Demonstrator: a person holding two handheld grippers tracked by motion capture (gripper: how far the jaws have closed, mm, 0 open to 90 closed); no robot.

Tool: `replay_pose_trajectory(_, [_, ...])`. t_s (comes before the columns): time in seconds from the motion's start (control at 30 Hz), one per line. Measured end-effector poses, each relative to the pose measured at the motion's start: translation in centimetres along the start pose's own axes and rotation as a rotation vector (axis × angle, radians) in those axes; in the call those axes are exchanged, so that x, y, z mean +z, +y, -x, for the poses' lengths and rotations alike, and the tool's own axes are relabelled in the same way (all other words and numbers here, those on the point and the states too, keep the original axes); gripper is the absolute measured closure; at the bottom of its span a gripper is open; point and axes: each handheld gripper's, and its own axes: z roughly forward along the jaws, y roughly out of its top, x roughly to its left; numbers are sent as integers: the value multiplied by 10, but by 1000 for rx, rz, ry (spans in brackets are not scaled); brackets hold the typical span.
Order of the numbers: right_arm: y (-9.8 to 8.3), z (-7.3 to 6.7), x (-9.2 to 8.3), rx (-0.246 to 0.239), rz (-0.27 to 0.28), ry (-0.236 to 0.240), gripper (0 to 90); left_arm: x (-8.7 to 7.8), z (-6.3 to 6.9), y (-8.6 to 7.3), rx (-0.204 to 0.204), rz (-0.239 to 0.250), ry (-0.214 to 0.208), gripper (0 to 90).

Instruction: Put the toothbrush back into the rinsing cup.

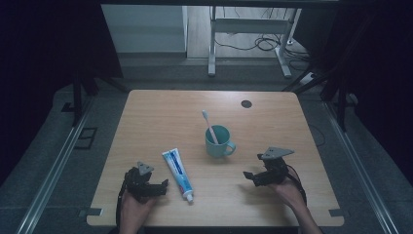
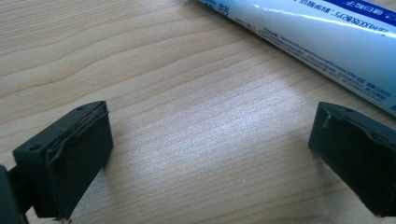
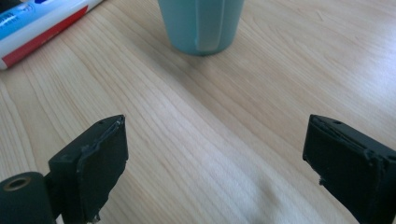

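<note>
Pale wood with a fine straight grain makes up the table (image 1: 160, 112) in the high view, a rounded-corner slab with a small dark disc (image 1: 246, 104) near its upper right. At centre stands a teal mug (image 1: 217, 142), round and smooth, its handle turned to the lower right, with a white toothbrush (image 1: 209, 126) leaning out of it toward the upper left. Left of the mug lies a flat white and blue toothpaste tube (image 1: 178, 174), cap toward the bottom of the frame. The left gripper (image 1: 160, 187) rests at lower left just beside the tube, and the right gripper (image 1: 247, 176) sits at lower right, apart from the mug. In the left gripper view, two blocky matte black jaws stand wide apart over bare wood, with the glossy tube (image 2: 322, 42) crossing the upper right. In the right gripper view, the jaws are likewise spread with nothing between them; the mug's curved base (image 3: 201, 25) shows at top centre and the tube's red-striped end (image 3: 42, 25) at upper left.
</note>
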Motion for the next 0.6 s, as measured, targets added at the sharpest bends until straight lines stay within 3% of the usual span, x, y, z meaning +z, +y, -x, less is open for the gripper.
replay_pose_trajectory(0.23, [-19, 0, -1, 24, 8, -5, 74, 0, 0, 0, -1, 0, 0, 0])
replay_pose_trajectory(0.6, [-39, 3, 2, 2, -74, -53, 103, 0, 0, 0, -1, 1, 2, 0])
